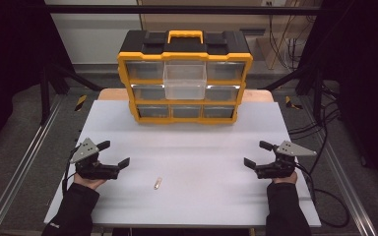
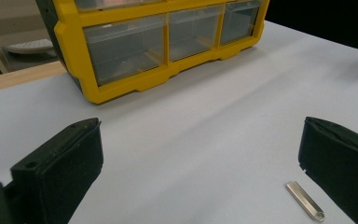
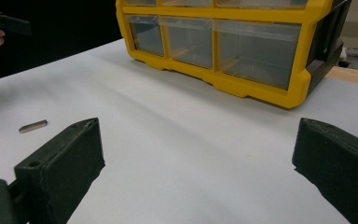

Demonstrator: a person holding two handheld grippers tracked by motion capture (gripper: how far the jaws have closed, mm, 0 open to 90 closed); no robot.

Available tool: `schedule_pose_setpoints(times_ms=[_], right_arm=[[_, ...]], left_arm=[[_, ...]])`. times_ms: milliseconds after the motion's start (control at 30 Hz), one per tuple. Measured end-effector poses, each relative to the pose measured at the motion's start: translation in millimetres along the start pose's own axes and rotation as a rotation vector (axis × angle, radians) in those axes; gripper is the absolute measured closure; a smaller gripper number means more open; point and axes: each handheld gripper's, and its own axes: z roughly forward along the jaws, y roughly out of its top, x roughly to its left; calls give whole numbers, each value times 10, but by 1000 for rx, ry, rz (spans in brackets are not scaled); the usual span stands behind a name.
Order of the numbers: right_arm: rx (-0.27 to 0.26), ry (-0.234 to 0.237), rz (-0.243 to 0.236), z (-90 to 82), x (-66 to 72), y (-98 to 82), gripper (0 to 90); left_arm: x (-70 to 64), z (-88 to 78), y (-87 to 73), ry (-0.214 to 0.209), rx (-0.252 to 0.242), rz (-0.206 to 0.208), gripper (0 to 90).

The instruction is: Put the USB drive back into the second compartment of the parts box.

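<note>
Yellow drawer cabinet (image 2: 158, 46) is running off the top edge; small metal piece (image 1: 157, 183) is looking too tiny to identify.

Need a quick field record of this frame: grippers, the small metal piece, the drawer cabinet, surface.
left gripper: open, nothing between the jaws, low over the table near its left side
right gripper: open, nothing between the jaws, near the right side
metal piece: small, flat, lying loose on the sheet, nearer the left gripper, touched by neither
drawer cabinet: yellow and black, at the far side, handle on top
middle top drawer: clear, pulled out, looks empty
table: white sheet
</note>
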Motion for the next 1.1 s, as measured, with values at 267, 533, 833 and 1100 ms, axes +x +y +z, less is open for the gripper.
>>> schedule_pose_setpoints(times_ms=[267,533,833,1100], right_arm=[[-4,4,-10,2,5,-1,21],[-1,5,-15,7,4,-1,21],[2,6,-17,9,6,-1,21],[4,6,-13,11,8,-2,21]], left_arm=[[-104,24,52,2,8,2,0],[-218,89,79,4,49,2,0],[-342,152,95,-8,82,7,0],[-426,225,79,-18,115,12,0]])
